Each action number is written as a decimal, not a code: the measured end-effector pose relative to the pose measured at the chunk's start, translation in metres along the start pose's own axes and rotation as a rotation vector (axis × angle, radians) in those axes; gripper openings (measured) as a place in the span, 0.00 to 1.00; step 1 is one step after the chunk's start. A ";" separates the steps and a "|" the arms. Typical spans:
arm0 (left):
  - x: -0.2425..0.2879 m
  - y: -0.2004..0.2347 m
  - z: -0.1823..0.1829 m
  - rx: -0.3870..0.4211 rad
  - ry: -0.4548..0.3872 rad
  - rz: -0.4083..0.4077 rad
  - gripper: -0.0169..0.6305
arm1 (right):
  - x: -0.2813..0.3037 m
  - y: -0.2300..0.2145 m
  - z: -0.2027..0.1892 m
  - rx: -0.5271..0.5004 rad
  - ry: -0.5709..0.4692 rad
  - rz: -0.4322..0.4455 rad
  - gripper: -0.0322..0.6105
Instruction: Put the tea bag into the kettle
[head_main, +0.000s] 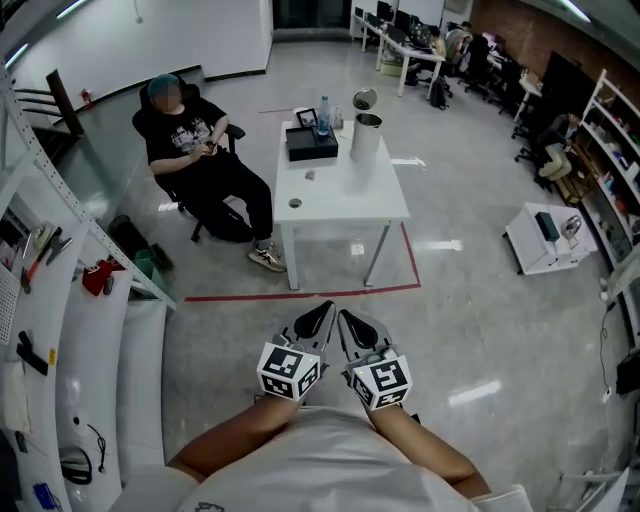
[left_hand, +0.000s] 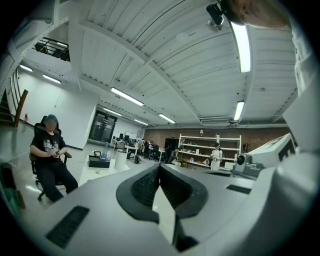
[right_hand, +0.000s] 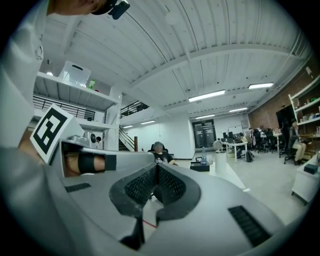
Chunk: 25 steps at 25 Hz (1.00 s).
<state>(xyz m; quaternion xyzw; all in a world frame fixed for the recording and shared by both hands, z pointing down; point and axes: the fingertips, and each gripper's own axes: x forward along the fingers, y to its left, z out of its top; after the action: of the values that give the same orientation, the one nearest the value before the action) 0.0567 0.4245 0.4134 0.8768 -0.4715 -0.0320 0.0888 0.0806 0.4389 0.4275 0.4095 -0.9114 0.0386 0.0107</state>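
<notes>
- The left gripper (left_hand: 160, 169) is held close in front of the person's chest, its jaws pressed together at the tips with nothing between them
- The right gripper (right_hand: 157, 169) is just beside it, jaws closed the same way and empty
- In the head view both point forward and down at the grey floor (head_main: 470, 300), with their 2 marker cubes side by side
- A red tape line (head_main: 300, 293) runs across the floor between the grippers and the table
- The white table (head_main: 385, 197) stands past the tape, well apart from both grippers
- A small round thing (head_main: 294, 203) lies near the table's left edge and a small pale thing (head_main: 309, 175) lies further in; both are too small to tell whether either is the tea bag
- The kettle (head_main: 366, 138), tall and white with its lid (head_main: 364, 99) tipped open, stands upright on the far right part of the table
- A black box (head_main: 312, 144) sits just beside the kettle on its left, with a bottle (head_main: 323, 115) behind it
- A person (head_main: 200, 150) sits to the left of the table
- Rows of desks (head_main: 405, 55) fill the far end of the room
</notes>
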 end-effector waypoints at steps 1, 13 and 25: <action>0.007 0.002 -0.001 -0.011 0.005 -0.011 0.04 | 0.002 -0.008 -0.001 0.009 0.003 -0.014 0.06; 0.075 0.066 0.009 -0.015 0.027 -0.086 0.04 | 0.080 -0.051 -0.003 0.053 0.013 -0.080 0.06; 0.099 0.195 0.047 -0.002 0.022 -0.082 0.04 | 0.210 -0.044 0.018 0.062 -0.004 -0.079 0.06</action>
<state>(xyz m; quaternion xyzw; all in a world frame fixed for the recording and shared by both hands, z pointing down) -0.0550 0.2309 0.4057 0.8956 -0.4341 -0.0267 0.0934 -0.0257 0.2511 0.4229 0.4452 -0.8930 0.0654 -0.0024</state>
